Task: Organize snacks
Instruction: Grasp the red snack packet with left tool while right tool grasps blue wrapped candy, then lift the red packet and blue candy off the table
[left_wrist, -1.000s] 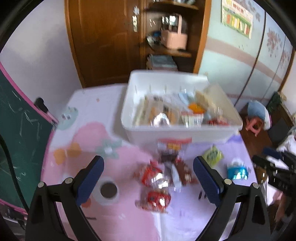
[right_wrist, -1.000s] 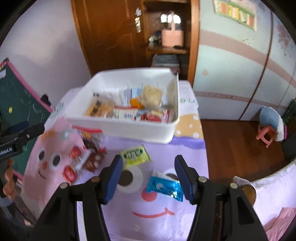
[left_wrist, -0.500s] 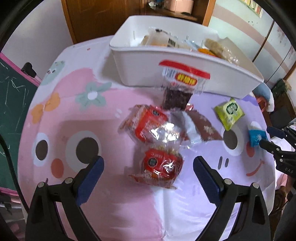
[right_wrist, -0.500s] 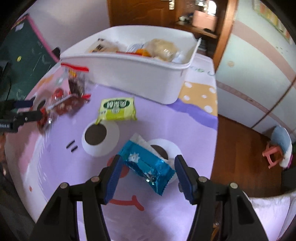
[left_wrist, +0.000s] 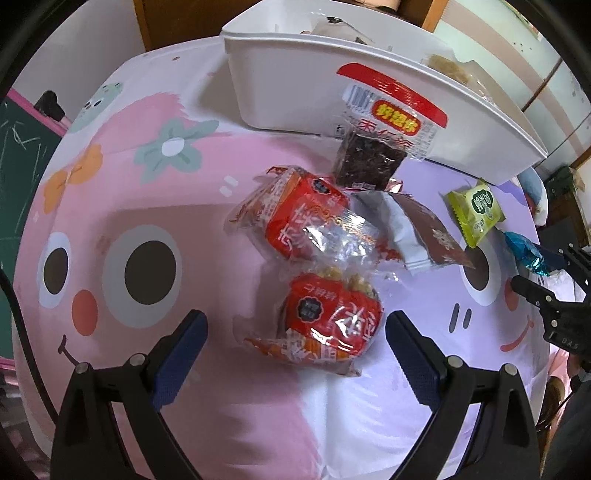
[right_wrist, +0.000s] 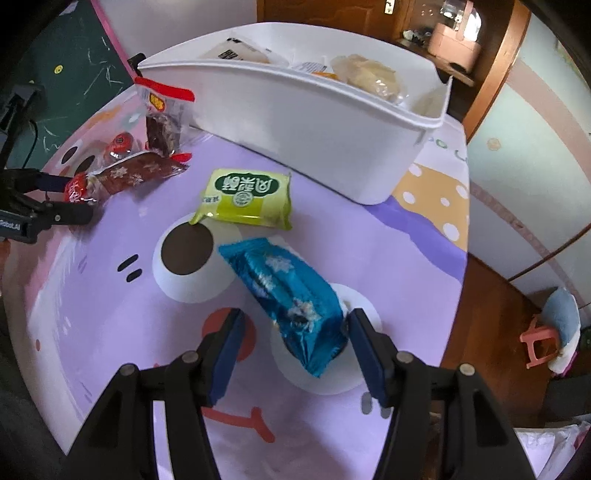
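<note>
My left gripper (left_wrist: 295, 332) is open, its fingers either side of a red snack pack (left_wrist: 328, 321) on the cartoon tablecloth. A second red pack (left_wrist: 303, 218), a brown pack (left_wrist: 428, 236) and a dark date pack (left_wrist: 373, 147) lie beyond it. My right gripper (right_wrist: 295, 339) is open around the near end of a blue snack pack (right_wrist: 288, 295). A green pack (right_wrist: 247, 197) lies just past it. The white bin (right_wrist: 332, 122) holds several snacks at the back.
The table edge drops to a wooden floor (right_wrist: 491, 317) on the right. A green chalkboard (right_wrist: 74, 62) stands at the left. A wooden cabinet (right_wrist: 454, 40) stands behind the bin. The left gripper shows in the right wrist view (right_wrist: 55, 206).
Both grippers have moved down and forward toward the table. The left now straddles the near red pack; the right now straddles the blue pack. Both stay open.
</note>
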